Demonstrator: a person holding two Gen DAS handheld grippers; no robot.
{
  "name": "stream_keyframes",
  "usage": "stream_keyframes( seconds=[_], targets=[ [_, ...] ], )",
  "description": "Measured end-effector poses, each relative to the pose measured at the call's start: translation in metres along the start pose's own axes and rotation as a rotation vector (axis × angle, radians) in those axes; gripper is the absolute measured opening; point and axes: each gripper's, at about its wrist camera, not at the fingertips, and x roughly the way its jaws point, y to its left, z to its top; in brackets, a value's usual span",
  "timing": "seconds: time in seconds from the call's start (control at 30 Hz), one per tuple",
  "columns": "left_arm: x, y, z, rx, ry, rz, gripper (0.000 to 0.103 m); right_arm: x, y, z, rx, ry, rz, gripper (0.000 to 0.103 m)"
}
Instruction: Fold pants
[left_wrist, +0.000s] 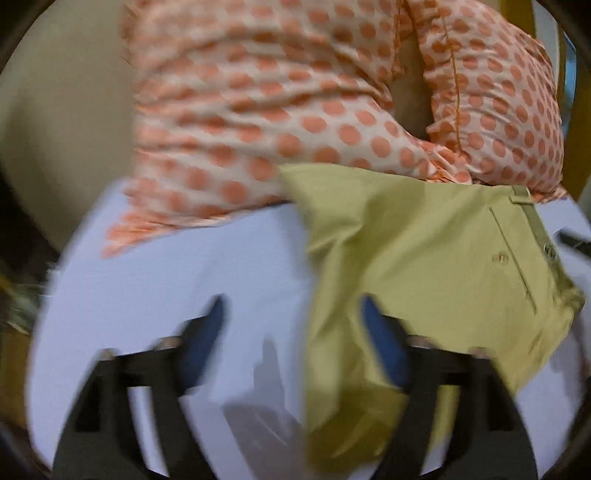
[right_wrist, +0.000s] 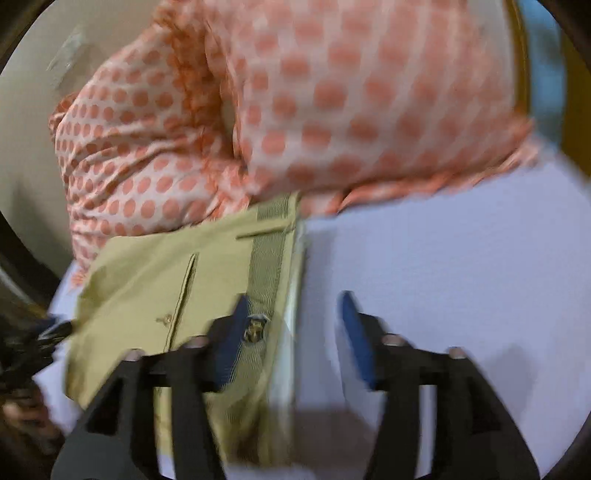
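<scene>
Olive-khaki pants (left_wrist: 417, 258) lie folded on a pale lavender table (left_wrist: 166, 288); the back pocket with its button and the waistband show at the right of the left wrist view. My left gripper (left_wrist: 293, 306) is open and empty, its right finger (left_wrist: 380, 343) over the pants' left edge. In the right wrist view the pants (right_wrist: 155, 280) lie at left with the ribbed waistband by the middle. My right gripper (right_wrist: 293, 306) is open and empty, straddling the waistband edge, left finger (right_wrist: 232, 343) over the fabric. Both views are motion-blurred.
A person in a white blouse with orange dots (left_wrist: 295, 92) stands close behind the table's far edge and also fills the top of the right wrist view (right_wrist: 332, 110). Bare table (right_wrist: 461, 258) lies to the right of the pants. The other gripper's dark tip (right_wrist: 44, 332) shows at far left.
</scene>
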Motion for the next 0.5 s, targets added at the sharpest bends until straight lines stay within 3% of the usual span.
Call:
stream_keyframes(
  seconds=[0.03, 0.07, 0.13, 0.23, 0.3, 0.4, 0.5],
  targets=[
    [-0.02, 0.001, -0.012, 0.0, -0.034, 0.032, 0.101, -0.017, 0.006, -0.005, -0.024, -0.032, -0.001, 0.098],
    [-0.033, 0.001, -0.021, 0.001, -0.048, 0.032, 0.101, -0.038, 0.015, -0.016, -0.053, -0.058, -0.001, 0.102],
    [-0.055, -0.002, -0.044, -0.012, -0.041, -0.018, 0.101, -0.067, 0.037, -0.043, -0.128, -0.079, 0.032, 0.102],
    [-0.065, -0.02, -0.077, -0.014, 0.015, -0.083, 0.101, -0.074, 0.071, -0.075, -0.21, -0.038, 0.055, 0.102],
    [-0.06, -0.035, -0.092, 0.017, 0.064, -0.059, 0.101, -0.066, 0.092, -0.093, -0.244, 0.003, 0.036, 0.102],
    [-0.049, -0.051, -0.103, 0.066, 0.1, 0.004, 0.101, -0.051, 0.109, -0.114, -0.284, 0.058, -0.069, 0.102],
    [-0.041, -0.052, -0.107, 0.066, 0.127, -0.008, 0.101, -0.038, 0.112, -0.124, -0.281, 0.106, -0.098, 0.102]
  ],
)
